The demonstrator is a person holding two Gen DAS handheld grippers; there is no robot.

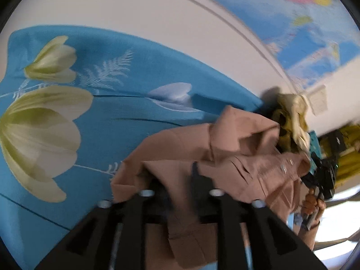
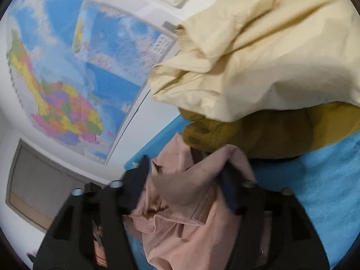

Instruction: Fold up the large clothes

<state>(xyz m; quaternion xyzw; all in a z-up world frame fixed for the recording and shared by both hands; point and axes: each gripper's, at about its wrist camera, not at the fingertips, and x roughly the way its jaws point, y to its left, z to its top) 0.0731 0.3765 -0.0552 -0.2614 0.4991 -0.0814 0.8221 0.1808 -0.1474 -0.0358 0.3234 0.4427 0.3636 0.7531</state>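
A crumpled pink garment lies on a blue bedsheet printed with large pale flowers. My left gripper is over its near edge. One finger shows, the other is buried under a fold, and the jaws stand apart with cloth loose between them. In the right wrist view the pink garment bunches up between the widely spread fingers of my right gripper, whose pads do not press it. The right gripper's body and the hand holding it also show at the far end of the garment in the left wrist view.
A cream garment lies heaped on a mustard one just beyond the pink garment, on the blue sheet. That pile is against the white wall. A coloured world map hangs on the wall.
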